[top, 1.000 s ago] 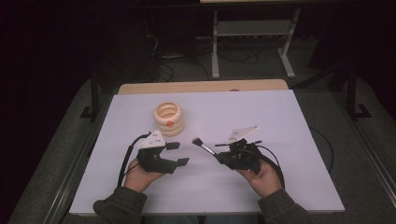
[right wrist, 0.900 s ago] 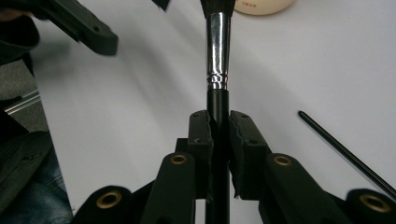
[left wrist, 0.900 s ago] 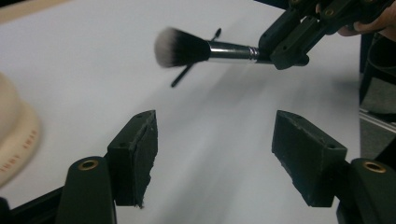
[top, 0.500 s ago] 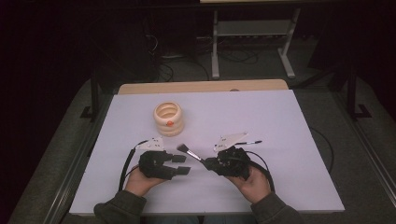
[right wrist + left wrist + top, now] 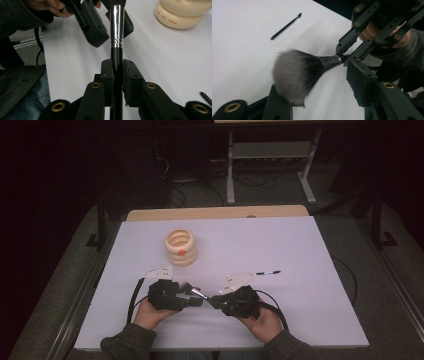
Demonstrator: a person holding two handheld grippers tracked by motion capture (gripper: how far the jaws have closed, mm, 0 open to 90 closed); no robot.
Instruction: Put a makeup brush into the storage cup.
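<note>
A makeup brush (image 5: 195, 291) with a fluffy grey head (image 5: 292, 72), a silver ferrule (image 5: 117, 25) and a black handle lies level between the two grippers near the table's front. My right gripper (image 5: 117, 65) is shut on the handle just behind the ferrule. My left gripper (image 5: 319, 85) faces it, and its jaws have just been closing with the brush head between them. The bristles brush the lower-left jaw, and the other jaw stands clear of them. In the high view the left gripper (image 5: 192, 296) and right gripper (image 5: 212, 301) nearly meet.
A cream stacked-ring holder (image 5: 181, 247) stands on the white table (image 5: 300, 250) behind the left hand. A thin black liner brush (image 5: 267, 272) lies to the right, beyond the right hand. Cables trail from both grippers towards the front edge.
The right hand has carried the brush leftward until its head sits between the left gripper's jaws. Those jaws have narrowed around the head. The left hand has stayed put.
</note>
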